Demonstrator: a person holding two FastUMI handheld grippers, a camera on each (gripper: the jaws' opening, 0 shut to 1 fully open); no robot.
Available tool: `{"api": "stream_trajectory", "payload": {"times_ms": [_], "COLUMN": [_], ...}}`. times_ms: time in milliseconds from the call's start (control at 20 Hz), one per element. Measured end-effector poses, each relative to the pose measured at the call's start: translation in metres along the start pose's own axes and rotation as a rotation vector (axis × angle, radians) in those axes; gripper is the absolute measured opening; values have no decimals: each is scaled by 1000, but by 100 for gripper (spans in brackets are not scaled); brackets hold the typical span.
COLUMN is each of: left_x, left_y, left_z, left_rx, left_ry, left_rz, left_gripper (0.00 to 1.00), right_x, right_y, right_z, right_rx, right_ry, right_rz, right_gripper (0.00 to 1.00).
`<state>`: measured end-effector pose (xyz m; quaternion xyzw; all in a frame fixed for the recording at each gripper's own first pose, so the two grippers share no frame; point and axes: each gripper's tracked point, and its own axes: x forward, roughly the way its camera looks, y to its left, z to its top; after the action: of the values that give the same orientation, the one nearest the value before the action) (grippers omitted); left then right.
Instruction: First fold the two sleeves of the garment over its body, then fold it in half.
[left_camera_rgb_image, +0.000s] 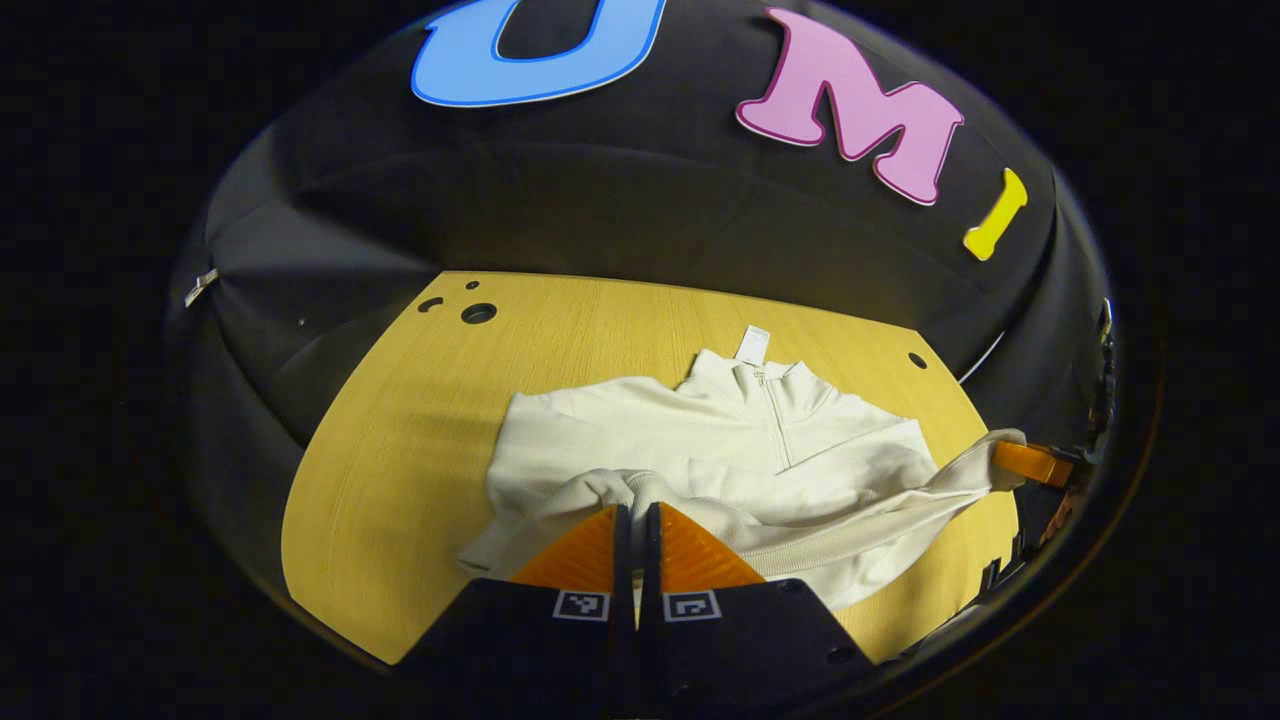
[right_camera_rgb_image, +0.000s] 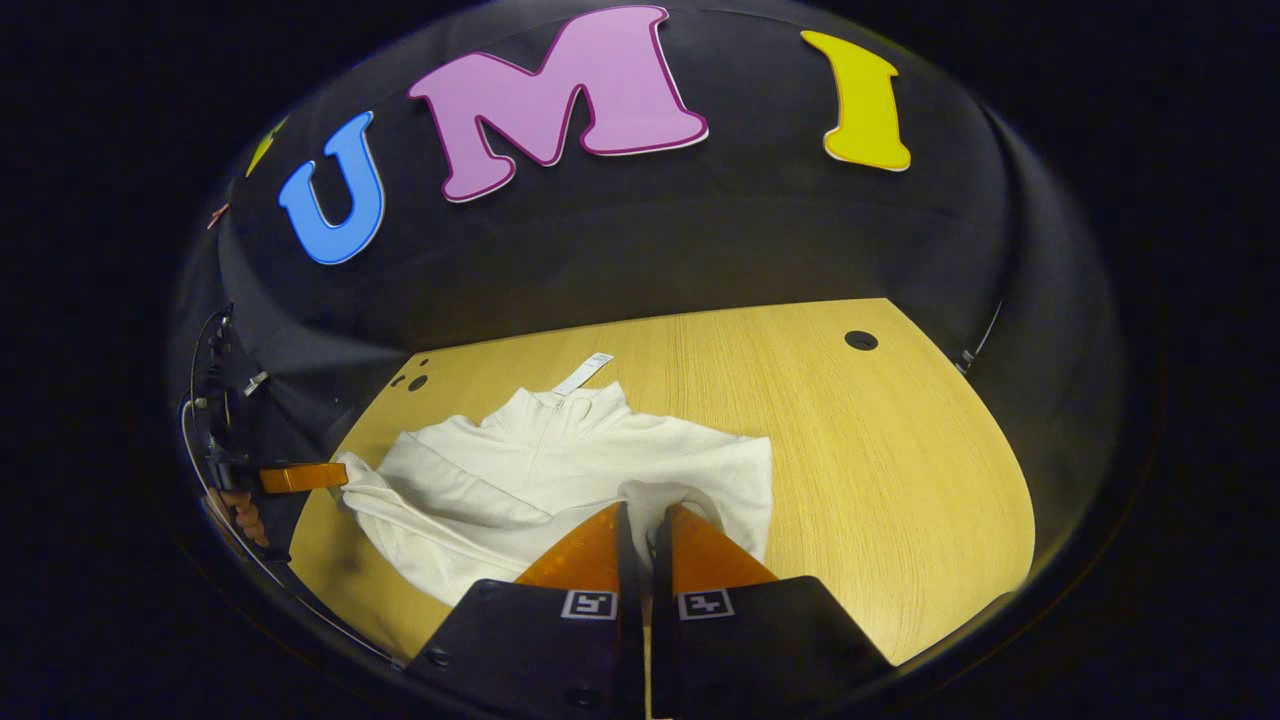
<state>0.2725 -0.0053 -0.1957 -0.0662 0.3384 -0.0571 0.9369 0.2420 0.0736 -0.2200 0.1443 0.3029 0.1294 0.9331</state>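
Wooden bench (left_camera_rgb_image: 420, 420) | garment (left_camera_rgb_image: 700, 440) flat, collar far | left gripper (left_camera_rgb_image: 636, 520) and right gripper (right_camera_rgb_image: 643, 525): jaws closed, apparently each pinching a sleeve to fold inward

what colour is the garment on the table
Cream white garment, plain, no pattern; clearest in the left gripper view.

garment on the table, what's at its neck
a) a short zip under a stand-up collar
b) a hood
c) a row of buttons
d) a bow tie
a: in the left gripper view the garment has a stand-up collar with a short zip running down from it, and a tag sticks out past the collar onto the table.
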Motion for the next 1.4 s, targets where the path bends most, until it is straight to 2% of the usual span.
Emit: {"api": "stream_trajectory", "payload": {"times_ms": [300,500,1000,1200,1250,1300,1400], "left_x": [40,66,126,138,140,142,144], "left_y": [0,2,0,1,3,4,7], "left_z": [26,25,20,18,17,17,17], "left_rx": [35,60,118,117,120,126,142], "left_ry": [26,65,132,137,137,140,146], "left_rz": [21,41,78,80,85,94,107], "left_gripper": [5,5,6,11,14,16,24], "right_x": [36,64,125,138,142,142,146], "right_y": [-7,-15,-33,-38,-39,-39,-41], "right_z": [16,17,-12,-21,-22,-23,-26], "right_rx": [27,50,75,90,95,103,117], "right_ry": [10,40,151,180,185,192,206], "right_rz": [-31,-60,-128,-131,-134,-134,-139], "right_gripper": [7,7,8,10,17,16,22]}}
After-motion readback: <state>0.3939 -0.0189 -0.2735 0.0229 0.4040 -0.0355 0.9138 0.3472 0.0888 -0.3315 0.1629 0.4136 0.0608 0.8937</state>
